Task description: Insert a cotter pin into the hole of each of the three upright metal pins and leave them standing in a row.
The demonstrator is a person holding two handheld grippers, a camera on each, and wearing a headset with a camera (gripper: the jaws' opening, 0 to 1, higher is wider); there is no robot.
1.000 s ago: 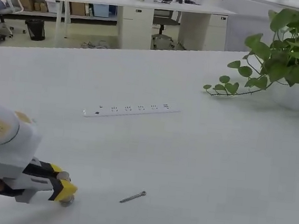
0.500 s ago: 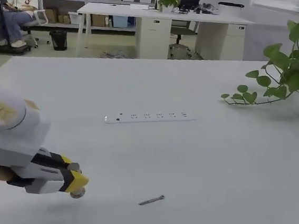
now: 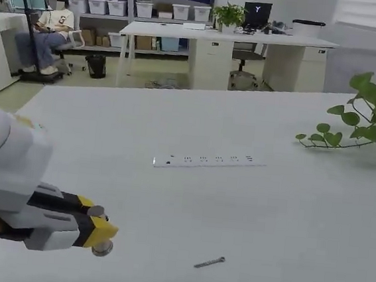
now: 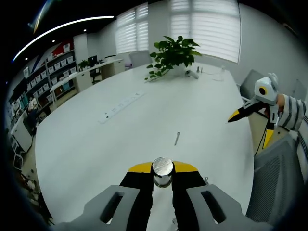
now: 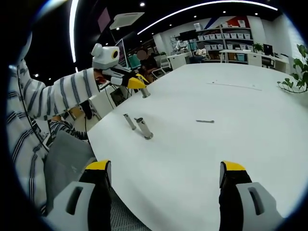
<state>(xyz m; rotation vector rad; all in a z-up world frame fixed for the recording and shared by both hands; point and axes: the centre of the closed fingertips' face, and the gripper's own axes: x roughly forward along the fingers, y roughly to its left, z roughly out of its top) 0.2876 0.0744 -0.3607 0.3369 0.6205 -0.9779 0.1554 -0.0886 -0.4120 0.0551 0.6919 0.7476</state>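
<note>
Steel pin (image 4: 162,168) clamped in L gripper (image 3: 101,234); R gripper (image 5: 163,174) agape; two pins (image 5: 144,129) on table (image 5: 216,154), maybe upright.

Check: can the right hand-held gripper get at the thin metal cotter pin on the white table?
Probably yes: the right hand-held gripper is open and empty, with bare table up to the cotter pin.

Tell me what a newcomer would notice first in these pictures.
In the head view's lower left, the left tongs grip a metal pin over the wide white table. A lone cotter pin lies to their right, and two more pins sit near the table's edge, ahead of the open right tongs.
</note>
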